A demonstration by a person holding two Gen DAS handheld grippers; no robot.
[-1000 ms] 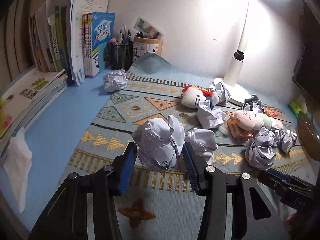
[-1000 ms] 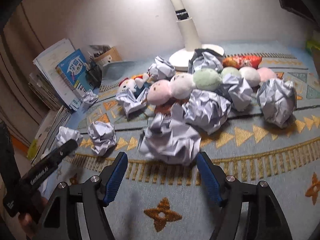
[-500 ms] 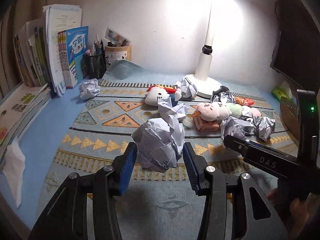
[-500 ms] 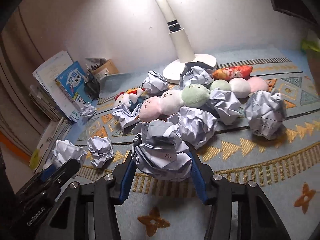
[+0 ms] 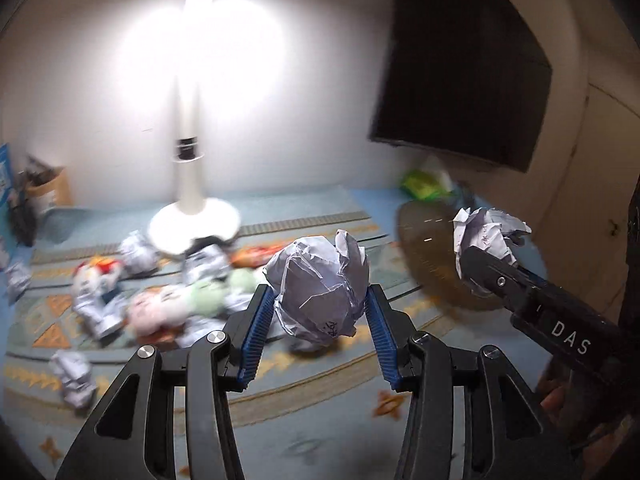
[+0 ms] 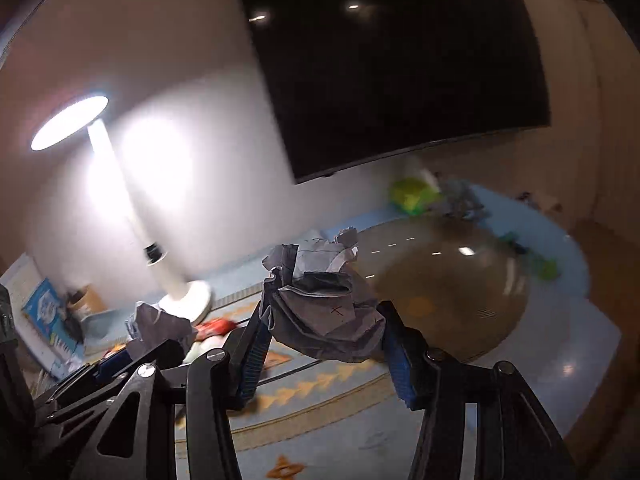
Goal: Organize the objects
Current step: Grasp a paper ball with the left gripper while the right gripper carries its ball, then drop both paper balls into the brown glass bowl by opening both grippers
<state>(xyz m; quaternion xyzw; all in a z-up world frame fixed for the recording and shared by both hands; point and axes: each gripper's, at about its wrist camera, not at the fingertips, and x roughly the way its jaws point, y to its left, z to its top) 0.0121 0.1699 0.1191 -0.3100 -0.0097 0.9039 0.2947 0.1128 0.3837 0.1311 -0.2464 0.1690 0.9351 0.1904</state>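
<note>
Obs.: both hand-held tongs are off the desk mat (image 5: 328, 396), each carrying one crumpled paper ball.

Left gripper (image 5: 320, 316): blue pads clenched on a paper ball (image 5: 320, 288), which sits proud of the fingertips, above the mat. Most of the ball's bulk is above and beyond the pads.

Right gripper (image 6: 324, 332): its jaws have just been closing and now stand clamped on a second paper ball (image 6: 320, 308). In the left wrist view that ball shows at 3 o'clock, over the near edge of a round brown basket (image 5: 436, 256); in the right wrist view the basket lies at about 2 o'clock from the held ball.

Judgement: both balls appear headed for the basket. Background is heavily smeared, so exact clearances cannot be read.

Risks:
- Crumpled paper yields. A pinch on loose folds could creep, and the ball could drop onto the mat short of the basket.
- The two tongs are close together on the same side; crowding at the rim could knock one ball loose.
- Light paper released from height or off-centre could bounce off the rim.
- The white desk lamp (image 5: 192, 216), at 11 o'clock from the left ball, and the plush toys (image 5: 160, 308) and loose paper beneath could be clipped on a low return pass.
</note>
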